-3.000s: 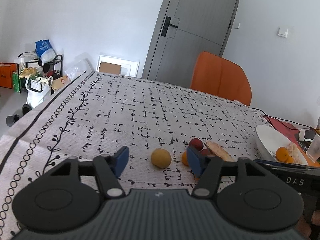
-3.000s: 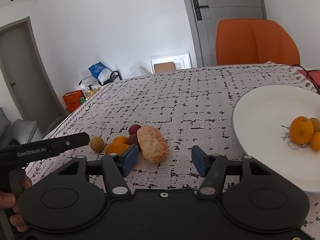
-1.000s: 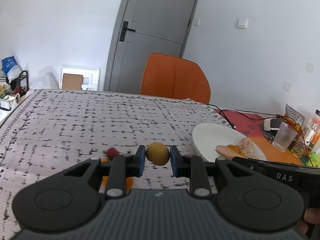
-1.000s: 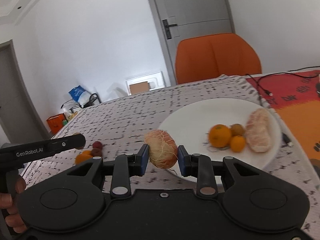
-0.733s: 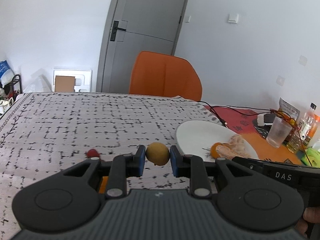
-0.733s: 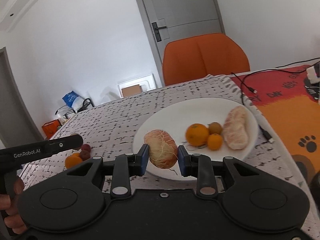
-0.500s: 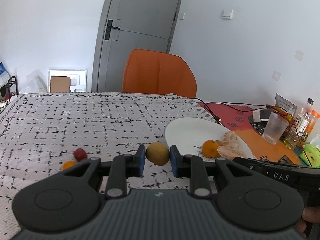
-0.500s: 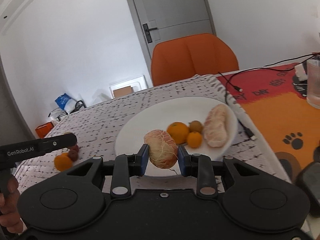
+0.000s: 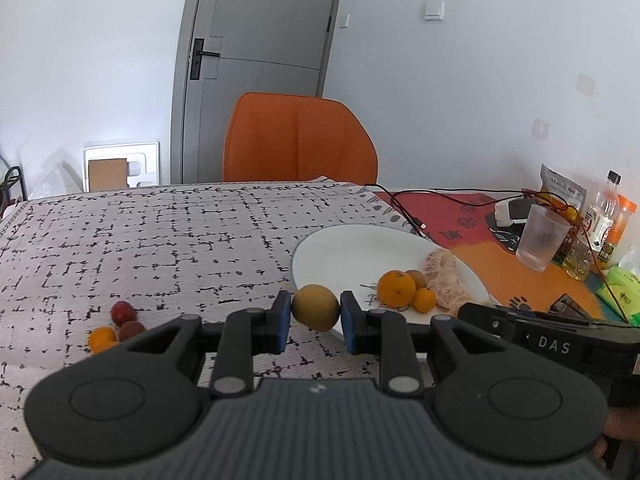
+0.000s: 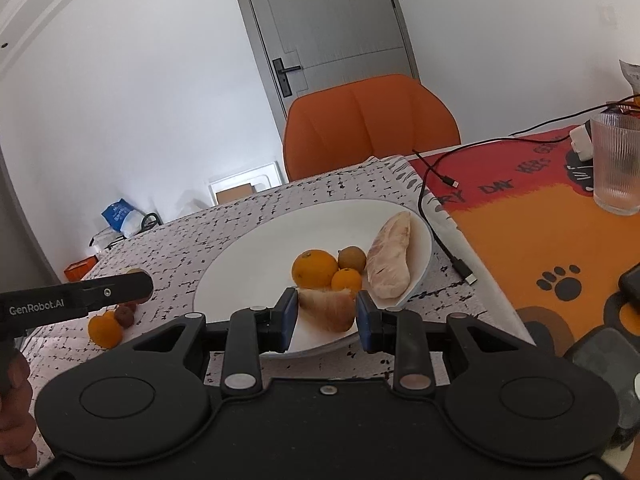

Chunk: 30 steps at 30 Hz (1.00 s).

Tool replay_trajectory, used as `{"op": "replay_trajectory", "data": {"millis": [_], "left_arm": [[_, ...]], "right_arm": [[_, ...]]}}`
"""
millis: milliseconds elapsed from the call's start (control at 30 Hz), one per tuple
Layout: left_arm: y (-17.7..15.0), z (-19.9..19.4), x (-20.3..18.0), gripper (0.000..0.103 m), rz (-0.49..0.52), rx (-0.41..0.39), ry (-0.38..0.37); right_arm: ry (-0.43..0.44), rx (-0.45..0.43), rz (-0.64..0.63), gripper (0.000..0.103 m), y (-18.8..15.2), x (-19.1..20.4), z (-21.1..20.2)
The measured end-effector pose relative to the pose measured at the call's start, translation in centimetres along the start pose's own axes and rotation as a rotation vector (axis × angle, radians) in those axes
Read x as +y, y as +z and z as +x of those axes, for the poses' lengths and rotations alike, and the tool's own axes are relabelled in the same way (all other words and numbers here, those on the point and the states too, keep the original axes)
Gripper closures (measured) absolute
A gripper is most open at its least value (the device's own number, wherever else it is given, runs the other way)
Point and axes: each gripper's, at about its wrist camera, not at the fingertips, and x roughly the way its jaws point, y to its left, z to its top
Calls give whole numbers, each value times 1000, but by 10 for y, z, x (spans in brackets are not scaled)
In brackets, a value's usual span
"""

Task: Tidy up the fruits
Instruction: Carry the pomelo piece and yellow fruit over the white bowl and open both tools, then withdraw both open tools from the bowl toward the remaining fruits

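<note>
My left gripper is shut on a round yellow-brown fruit, held just before the near rim of the white plate. My right gripper is shut on a peeled citrus piece, which sits tilted between the pads, low over the plate's near side. On the plate lie an orange, a smaller orange, a small brown fruit and another peeled citrus piece. A small orange and two red fruits rest on the patterned tablecloth to the left.
An orange chair stands behind the table. Right of the plate run a black cable and an orange-red mat with a ribbed glass. Bottles and packets crowd the far right. A dark phone lies at the right edge.
Both grippers have carried their fruits to the right, up to the plate. The peeled piece in the right gripper has tipped over and sunk lower between the pads.
</note>
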Motion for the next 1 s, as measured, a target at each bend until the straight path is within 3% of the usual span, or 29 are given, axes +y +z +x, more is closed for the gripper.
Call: {"op": "replay_trajectory", "data": {"millis": [133, 567, 867, 1000], "left_arm": [[1, 4, -7, 78, 15, 2, 1], [4, 12, -29, 74, 47, 3, -20], [3, 2, -1, 72, -13, 16, 50], [-2, -2, 10, 70, -34, 48, 67]], "right_arm": [[10, -40, 9, 67, 3, -4, -4], [-7, -43, 41, 55, -1, -18, -14], [13, -42, 32, 50, -1, -8, -17], [20, -37, 32, 40, -1, -1, -15]]}}
